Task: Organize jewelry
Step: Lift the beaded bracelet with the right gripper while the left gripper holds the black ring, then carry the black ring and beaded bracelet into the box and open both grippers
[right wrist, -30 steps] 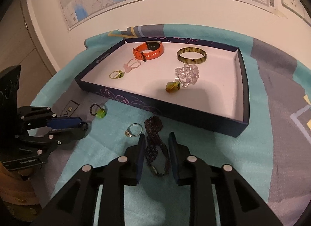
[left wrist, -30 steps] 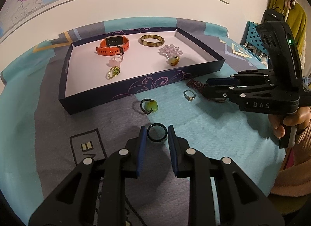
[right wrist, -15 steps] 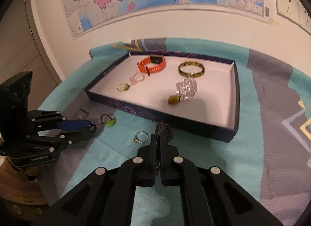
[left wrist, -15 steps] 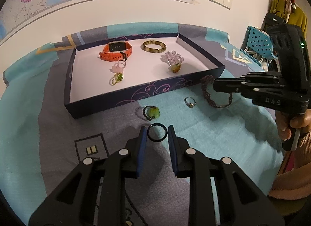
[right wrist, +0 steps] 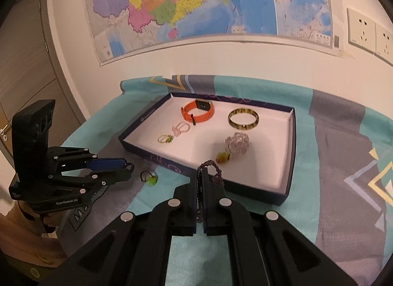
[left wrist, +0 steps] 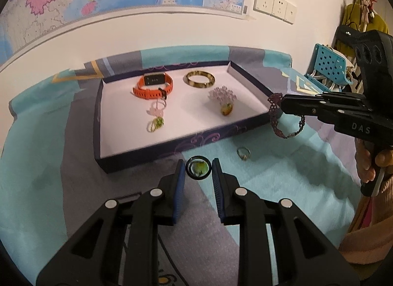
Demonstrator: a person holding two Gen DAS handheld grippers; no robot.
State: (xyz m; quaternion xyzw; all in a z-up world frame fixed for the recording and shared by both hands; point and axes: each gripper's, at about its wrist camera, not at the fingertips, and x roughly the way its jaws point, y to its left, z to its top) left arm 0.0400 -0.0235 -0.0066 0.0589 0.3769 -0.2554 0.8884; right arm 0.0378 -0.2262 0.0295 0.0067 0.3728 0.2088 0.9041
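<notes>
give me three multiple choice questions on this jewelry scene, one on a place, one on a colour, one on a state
1. Where does the gold bangle lie?
A. inside the tray
B. on the cloth in front of the tray
C. in the left gripper

2. What colour is the strap of the watch?
A. blue
B. orange
C. white

3. What is the state of the right gripper?
A. open with nothing in it
B. shut on the bead bracelet
C. shut on the watch

Key:
1 A, the bangle rests on the white floor of the tray, near its far wall.
2 B, the strap is bright orange in both views.
3 B, the jaws are closed with the dark bead bracelet pinched between them and hanging clear of the cloth.
</notes>
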